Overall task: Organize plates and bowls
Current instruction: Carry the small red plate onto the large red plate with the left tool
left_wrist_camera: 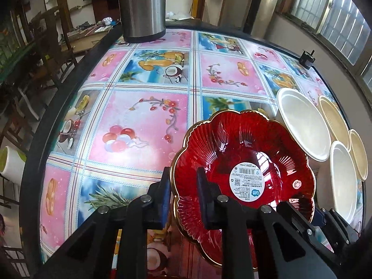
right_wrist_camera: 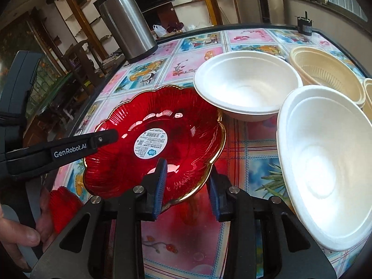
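A red scalloped glass plate (left_wrist_camera: 244,153) with a gold rim and a round white label is held above the patterned table; it also shows in the right wrist view (right_wrist_camera: 162,134). My left gripper (left_wrist_camera: 184,193) straddles its left rim, one finger inside, one outside, apparently clamping it. My right gripper (right_wrist_camera: 188,186) straddles the near right rim with a visible gap between its pads. Another red plate (left_wrist_camera: 209,244) lies below. Two white bowls (right_wrist_camera: 246,88) (right_wrist_camera: 325,162) and a cream basket bowl (right_wrist_camera: 325,74) stand to the right.
A steel thermos (right_wrist_camera: 125,21) stands at the table's far left corner. A small black device (right_wrist_camera: 304,24) sits at the far right edge. The flowered tablecloth (left_wrist_camera: 144,121) covers the table. A hand (right_wrist_camera: 21,234) shows at lower left.
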Motion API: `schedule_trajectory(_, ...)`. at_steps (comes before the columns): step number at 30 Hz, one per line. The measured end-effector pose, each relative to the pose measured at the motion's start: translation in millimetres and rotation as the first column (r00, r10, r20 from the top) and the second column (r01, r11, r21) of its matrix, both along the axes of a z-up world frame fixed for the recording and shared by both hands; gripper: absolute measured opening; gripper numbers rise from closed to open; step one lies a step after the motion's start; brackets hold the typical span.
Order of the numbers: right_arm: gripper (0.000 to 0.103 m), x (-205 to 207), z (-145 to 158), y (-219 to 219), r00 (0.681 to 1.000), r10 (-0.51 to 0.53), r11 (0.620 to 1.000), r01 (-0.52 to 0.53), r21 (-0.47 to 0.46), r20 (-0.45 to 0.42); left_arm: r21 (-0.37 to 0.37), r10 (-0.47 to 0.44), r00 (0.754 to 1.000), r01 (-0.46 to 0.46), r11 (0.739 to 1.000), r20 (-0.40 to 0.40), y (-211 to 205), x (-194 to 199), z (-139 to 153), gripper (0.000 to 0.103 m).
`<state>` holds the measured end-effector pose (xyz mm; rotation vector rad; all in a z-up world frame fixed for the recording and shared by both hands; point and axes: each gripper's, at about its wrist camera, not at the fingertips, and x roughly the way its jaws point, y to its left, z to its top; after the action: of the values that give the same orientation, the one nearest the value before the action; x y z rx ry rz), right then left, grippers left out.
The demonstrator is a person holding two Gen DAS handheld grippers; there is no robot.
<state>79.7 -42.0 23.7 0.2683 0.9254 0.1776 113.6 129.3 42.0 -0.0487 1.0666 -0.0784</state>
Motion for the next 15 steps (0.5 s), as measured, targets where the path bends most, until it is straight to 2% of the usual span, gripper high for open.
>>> schedule_trajectory(8, 0.034, -22.2, 29.3, 10.5, 0.998, 0.029, 0.999, -0.027, -0.026, 0.059, -0.032, 0.020, 0.999, -0.018, 0.999, 0.043, 14.1, -29.8, 26.7, 0.020)
schedule_trajectory(15, 0.034, -54.6, 51.9, 22.4, 0.992, 0.077, 0.997, -0.074, -0.037, 0.100, -0.052, 0.043, 0.995, -0.039, 0.998, 0.092, 29.7, -74.6, 51.3, 0.020)
